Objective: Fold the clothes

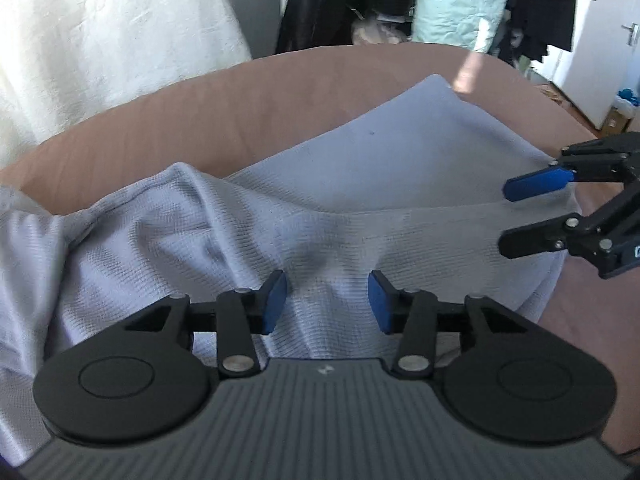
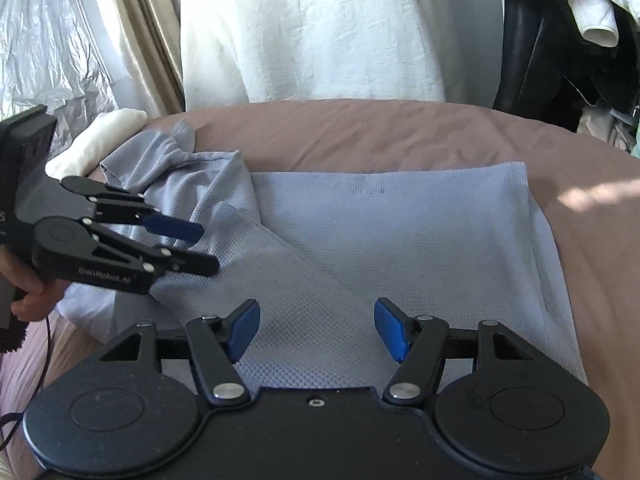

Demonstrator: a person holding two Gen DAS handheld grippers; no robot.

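Observation:
A light grey-blue garment (image 1: 360,184) lies on the brown bed cover (image 1: 180,120), partly folded, with a flat panel on the right and a bunched part on the left. It also shows in the right wrist view (image 2: 400,232). My left gripper (image 1: 327,302) is open and empty just above the cloth's near edge; it also shows in the right wrist view (image 2: 208,248). My right gripper (image 2: 316,326) is open and empty over the near fold; it shows at the right in the left wrist view (image 1: 506,220).
White curtain (image 2: 312,32) hangs behind the bed. A white cloth (image 2: 100,140) lies at the bed's left end. Dark and pale clothes (image 1: 460,0) hang on a rack beyond the far edge. A white door (image 1: 600,60) stands at the right.

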